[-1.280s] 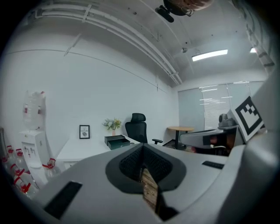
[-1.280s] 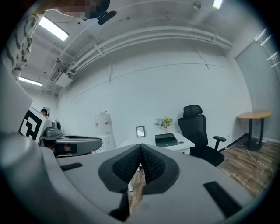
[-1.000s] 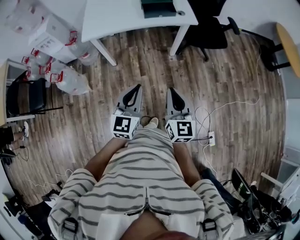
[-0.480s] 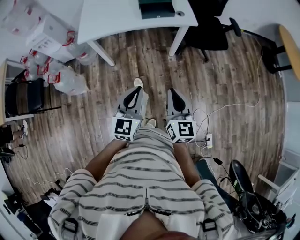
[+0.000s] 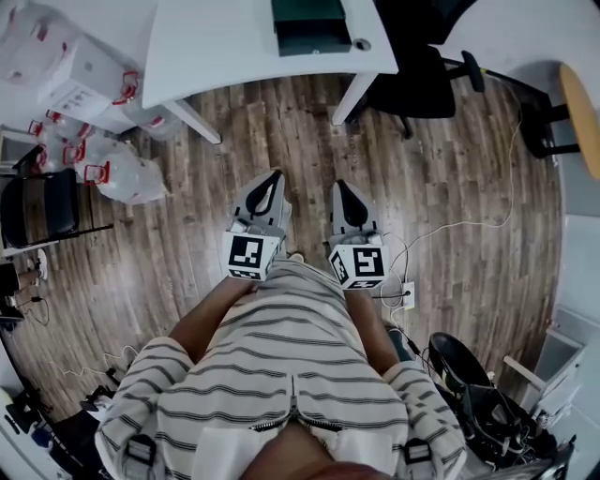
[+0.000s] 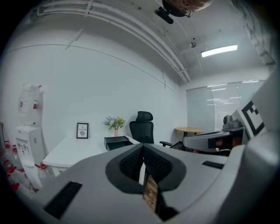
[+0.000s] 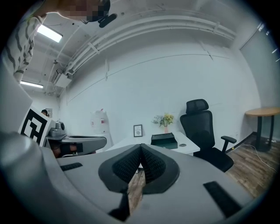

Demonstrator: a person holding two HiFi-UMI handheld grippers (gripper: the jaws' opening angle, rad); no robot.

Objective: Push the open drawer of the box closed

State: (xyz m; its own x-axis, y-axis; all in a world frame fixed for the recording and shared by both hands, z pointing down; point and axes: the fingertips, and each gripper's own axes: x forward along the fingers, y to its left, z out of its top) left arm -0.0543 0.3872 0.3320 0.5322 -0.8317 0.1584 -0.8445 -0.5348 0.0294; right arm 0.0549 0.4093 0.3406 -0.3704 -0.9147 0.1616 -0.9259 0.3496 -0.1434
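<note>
Left gripper (image 5: 268, 180) and right gripper (image 5: 341, 187) have advanced toward the white desk (image 5: 225, 52). Both sets of jaws are pressed together, holding and touching nothing. Box (image 5: 311, 26) sits on the desk at twelve o'clock, well apart from both.

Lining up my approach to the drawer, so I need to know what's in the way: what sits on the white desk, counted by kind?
On the white desk:
dark box: 1
picture frame: 1
vase of flowers: 1
small round fitting in the desktop: 1
Total: 4
</note>
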